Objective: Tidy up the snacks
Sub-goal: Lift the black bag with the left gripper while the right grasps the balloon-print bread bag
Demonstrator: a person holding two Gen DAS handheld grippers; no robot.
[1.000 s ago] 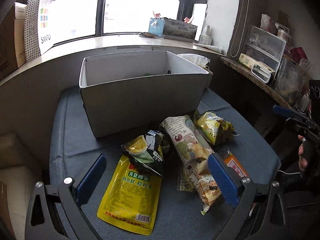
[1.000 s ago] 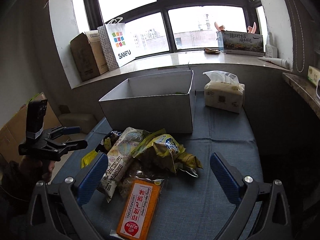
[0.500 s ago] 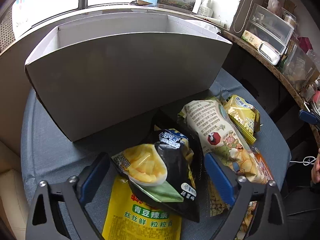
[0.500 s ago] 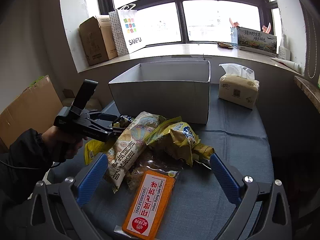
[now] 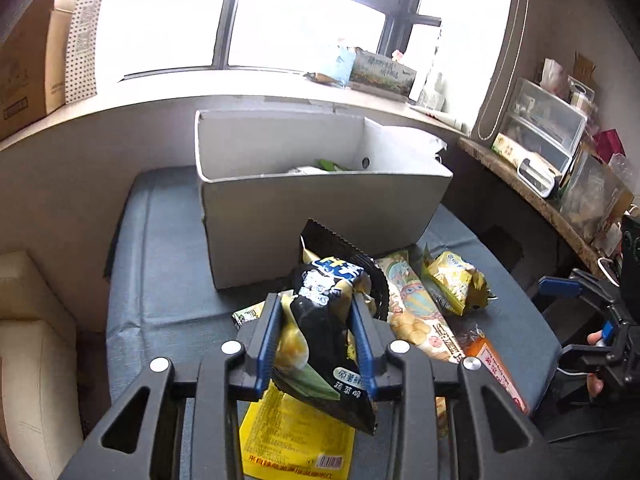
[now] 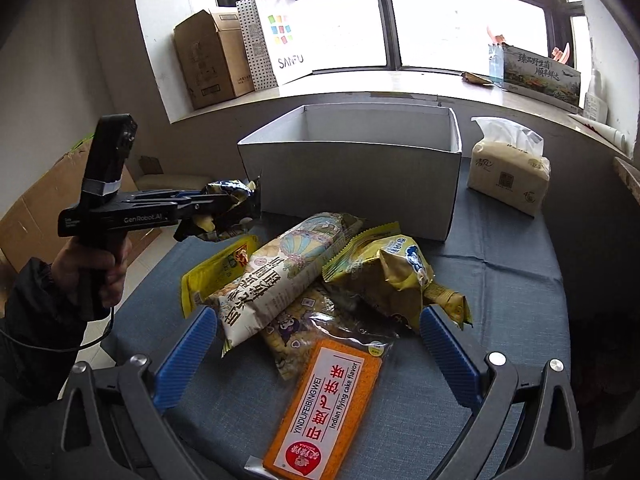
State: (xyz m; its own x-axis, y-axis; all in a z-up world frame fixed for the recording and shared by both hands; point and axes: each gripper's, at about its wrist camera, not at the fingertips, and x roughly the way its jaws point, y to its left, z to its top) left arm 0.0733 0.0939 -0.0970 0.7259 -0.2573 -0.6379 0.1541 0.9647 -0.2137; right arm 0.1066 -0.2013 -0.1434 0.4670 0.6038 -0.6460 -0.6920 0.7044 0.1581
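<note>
Left wrist view: the left gripper [image 5: 316, 332] has its blue pads clamped on a black chip bag [image 5: 328, 332], jaws pinched tight on the crumpled foil, and the bag is lifted clear of the pile, its top corner poking up in front of the white box [image 5: 320, 220]. Under it lies a yellow pouch [image 5: 296, 436] flat on the blue mat [image 5: 160, 272].

From the right wrist view, that bag [image 6: 228, 210] hangs in the air just left of the box [image 6: 352, 176], a hand [image 6: 96, 268] on the gripper's handle. The right gripper [image 6: 316, 344] is wide open, nothing between its pads; it hovers above an orange cake pack [image 6: 328, 408]. Past that sit a long white snack bag [image 6: 276, 276] and a yellow-green bag [image 6: 384, 272], both leaning over a clear packet [image 6: 300, 332]. Tissue pack [image 6: 508, 172] stands to the box's right.
</note>
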